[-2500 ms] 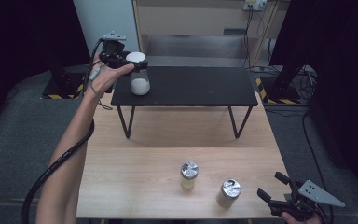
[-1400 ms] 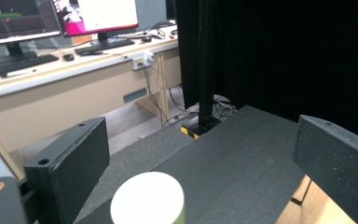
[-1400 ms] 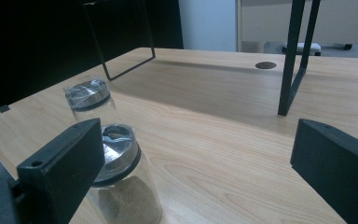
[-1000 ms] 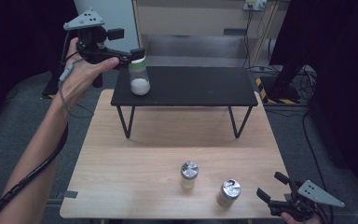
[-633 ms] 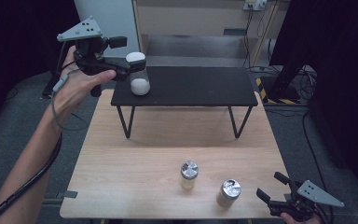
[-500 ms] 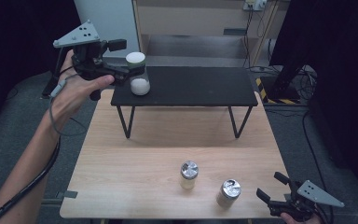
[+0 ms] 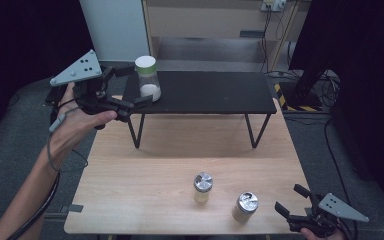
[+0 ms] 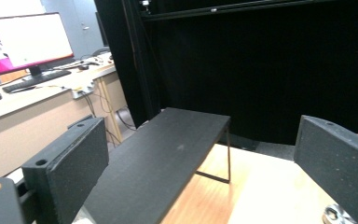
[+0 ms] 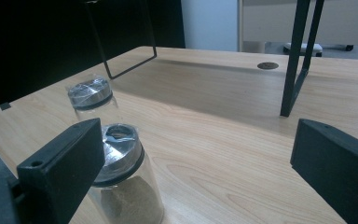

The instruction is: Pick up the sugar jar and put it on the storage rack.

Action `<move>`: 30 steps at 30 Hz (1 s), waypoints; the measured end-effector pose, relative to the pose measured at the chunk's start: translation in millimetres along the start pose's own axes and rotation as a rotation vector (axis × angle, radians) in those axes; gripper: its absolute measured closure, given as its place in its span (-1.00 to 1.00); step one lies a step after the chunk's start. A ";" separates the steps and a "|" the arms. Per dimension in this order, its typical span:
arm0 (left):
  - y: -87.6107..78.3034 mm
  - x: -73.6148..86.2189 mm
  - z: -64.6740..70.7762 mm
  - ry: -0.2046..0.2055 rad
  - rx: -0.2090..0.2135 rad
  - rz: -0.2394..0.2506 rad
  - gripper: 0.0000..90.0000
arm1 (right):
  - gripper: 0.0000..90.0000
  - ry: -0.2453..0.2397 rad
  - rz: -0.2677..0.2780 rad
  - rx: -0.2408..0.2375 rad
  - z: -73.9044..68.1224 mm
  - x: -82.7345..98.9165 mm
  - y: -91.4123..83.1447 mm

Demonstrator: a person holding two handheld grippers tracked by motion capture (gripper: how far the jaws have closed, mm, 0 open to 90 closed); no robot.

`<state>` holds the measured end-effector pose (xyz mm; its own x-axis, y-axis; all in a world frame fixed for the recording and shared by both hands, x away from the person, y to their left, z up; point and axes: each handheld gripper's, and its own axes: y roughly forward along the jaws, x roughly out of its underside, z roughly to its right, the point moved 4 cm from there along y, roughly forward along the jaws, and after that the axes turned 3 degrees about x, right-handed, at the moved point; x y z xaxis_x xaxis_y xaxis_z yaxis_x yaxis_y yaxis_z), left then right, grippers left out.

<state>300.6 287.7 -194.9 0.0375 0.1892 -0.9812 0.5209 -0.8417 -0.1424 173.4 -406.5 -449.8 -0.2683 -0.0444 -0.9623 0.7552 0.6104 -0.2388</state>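
Observation:
A clear jar (image 7: 147, 78) with a green-and-white lid and white powder stands at the left end of the black raised shelf (image 7: 210, 92). My left gripper (image 7: 136, 86) hovers just left of it, open and holding nothing. In the left gripper view its jaws frame the shelf top (image 8: 168, 158). Two silver-lidded jars stand on the wooden table (image 7: 145, 175): one in the middle (image 7: 203, 186), one to its right (image 7: 245, 206). My right gripper (image 7: 290, 199) lies open at the front right corner. Its own view has the nearer jar (image 9: 121, 177), brown powder inside, beside the left jaw, and the other jar (image 9: 91, 98) behind.
The shelf stands on thin black legs (image 9: 303, 51) over the far half of the table. A pale cabinet (image 7: 115, 27) and wooden furniture stand behind. A lit monitor (image 8: 28, 42) sits on a desk to the side. Dark floor surrounds the table.
My left gripper has drawn back leftward and a little lower, away from the green-lidded jar, which stays on the shelf. The right gripper and the two silver-lidded jars have not moved.

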 end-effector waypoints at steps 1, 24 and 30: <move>-1.2 3.1 1.9 -0.002 0.003 0.004 -0.96 | -0.92 0.003 -0.001 0.001 -0.1 0.0 0.1; -23.2 76.4 39.2 -0.011 -0.017 -0.028 -0.97 | -0.92 -0.004 -0.005 0.001 -1.1 -0.8 0.6; -29.0 98.5 47.5 -0.022 -0.032 -0.052 -0.97 | -0.92 -0.002 -0.006 0.001 -1.3 -0.8 0.9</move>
<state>248.7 306.6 -293.7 -0.0091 0.2210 -0.9752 0.5491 -0.8140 -0.1896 173.5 -404.9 -449.1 -0.2717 -0.0503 -0.9611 0.7539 0.6096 -0.2450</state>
